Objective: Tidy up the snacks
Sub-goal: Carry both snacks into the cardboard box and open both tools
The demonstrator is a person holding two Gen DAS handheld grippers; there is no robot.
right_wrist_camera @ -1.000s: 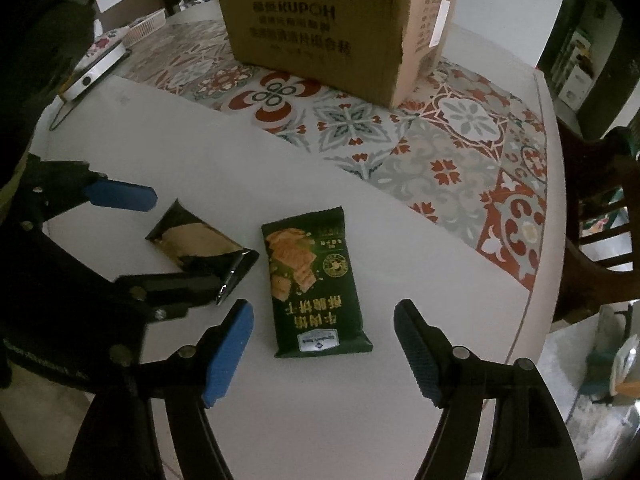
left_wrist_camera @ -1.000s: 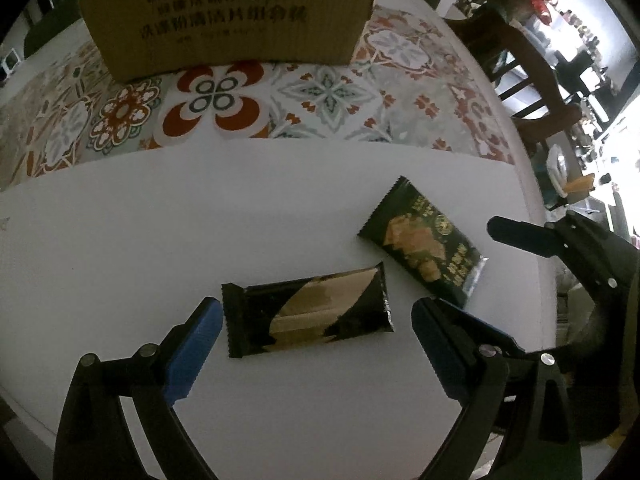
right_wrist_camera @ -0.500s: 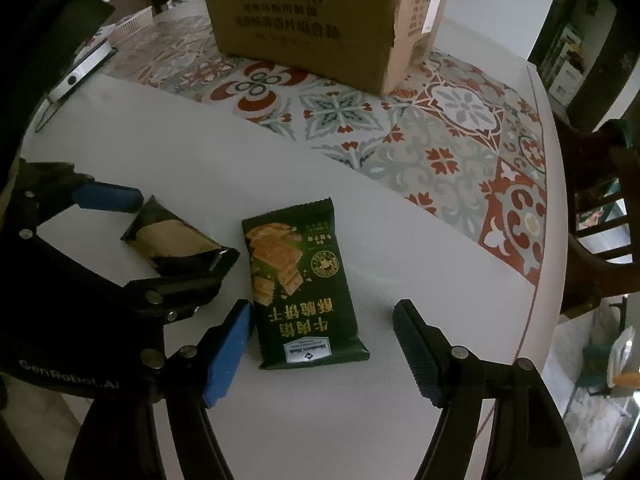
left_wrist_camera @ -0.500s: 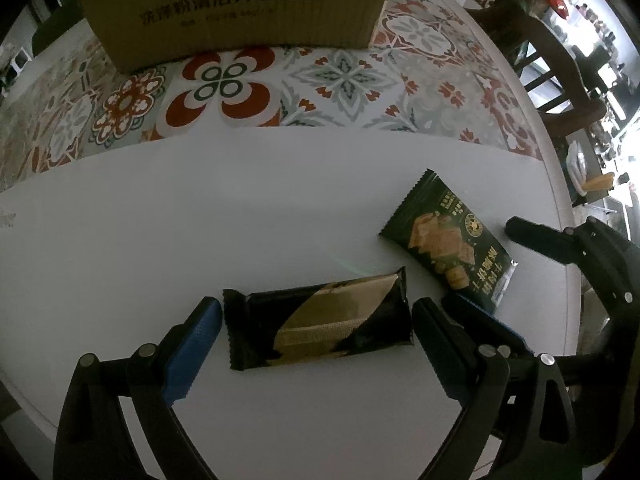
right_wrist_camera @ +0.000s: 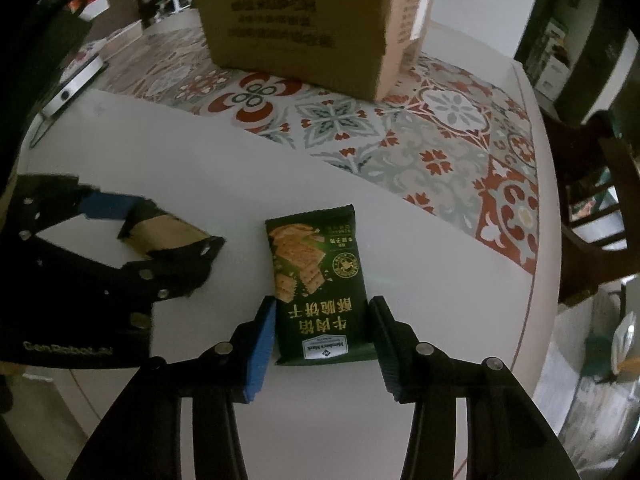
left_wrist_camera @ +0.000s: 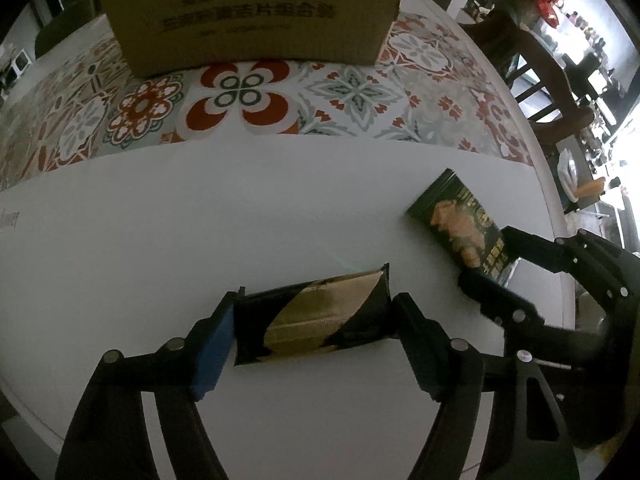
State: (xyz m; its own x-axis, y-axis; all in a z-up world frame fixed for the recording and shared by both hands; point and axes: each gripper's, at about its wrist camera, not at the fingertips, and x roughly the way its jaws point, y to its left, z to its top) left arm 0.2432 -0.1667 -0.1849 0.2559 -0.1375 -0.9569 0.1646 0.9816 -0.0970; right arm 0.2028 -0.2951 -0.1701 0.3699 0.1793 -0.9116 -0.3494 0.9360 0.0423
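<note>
Black-and-gold snack pack [left_wrist_camera: 316, 318] flat on the white surface [left_wrist_camera: 160, 240], clamped endwise in the just-closed left gripper [left_wrist_camera: 312, 320] jaws. Just beside, green cracker packet [right_wrist_camera: 318, 284] pinched across its near end by the just-closed right gripper [right_wrist_camera: 322, 334]. Beyond, cardboard box [right_wrist_camera: 304, 20].

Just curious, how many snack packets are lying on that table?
2: a black-and-gold packet between the left gripper fingers, a green cracker packet between the right gripper fingers. The cardboard box may hide more.
</note>
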